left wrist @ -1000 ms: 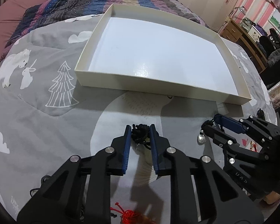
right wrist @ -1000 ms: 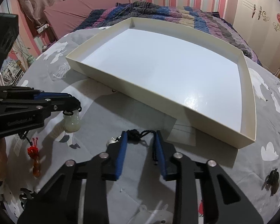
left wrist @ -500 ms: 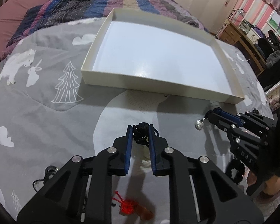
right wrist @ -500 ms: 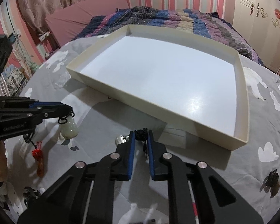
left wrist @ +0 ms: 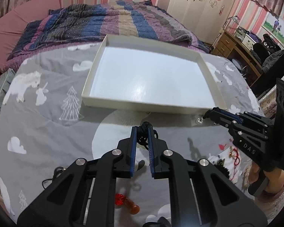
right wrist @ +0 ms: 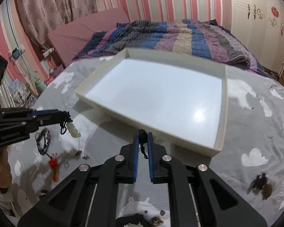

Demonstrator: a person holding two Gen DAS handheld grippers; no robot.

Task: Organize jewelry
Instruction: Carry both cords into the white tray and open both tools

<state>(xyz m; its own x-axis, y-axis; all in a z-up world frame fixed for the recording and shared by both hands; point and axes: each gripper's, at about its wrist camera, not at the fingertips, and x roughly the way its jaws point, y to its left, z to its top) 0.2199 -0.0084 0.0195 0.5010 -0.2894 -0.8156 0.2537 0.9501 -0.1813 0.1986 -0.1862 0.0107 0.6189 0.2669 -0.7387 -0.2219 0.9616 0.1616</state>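
Note:
A shallow white tray [left wrist: 142,102] [right wrist: 220,143] lies on the grey bedspread ahead of both grippers. My left gripper [left wrist: 143,130] [right wrist: 67,116] has its jaws closing tight on a black cord knot [left wrist: 145,124]. From it a pale jade pendant [right wrist: 73,131] hangs clear of the bed, and a red knot with an orange bead [right wrist: 54,168] trails lower. My right gripper [right wrist: 143,134] [left wrist: 206,115] is shut on another black cord [right wrist: 142,132]. A small silver pendant [left wrist: 199,121] dangles under its tip, near the tray's front right corner.
A black hair tie [right wrist: 131,220] and a dark brooch-like piece [right wrist: 260,184] lie on the bedspread near me. Red and gold trinkets [left wrist: 233,155] sit at the right. A striped quilt [left wrist: 113,24] is bunched behind the tray; a desk [left wrist: 234,45] stands far right.
Both grippers have risen, lifting their cords and pendants off the bedspread. The right gripper's jaws, wide a second ago, have shut on its cord. The left jaws have narrowed further.

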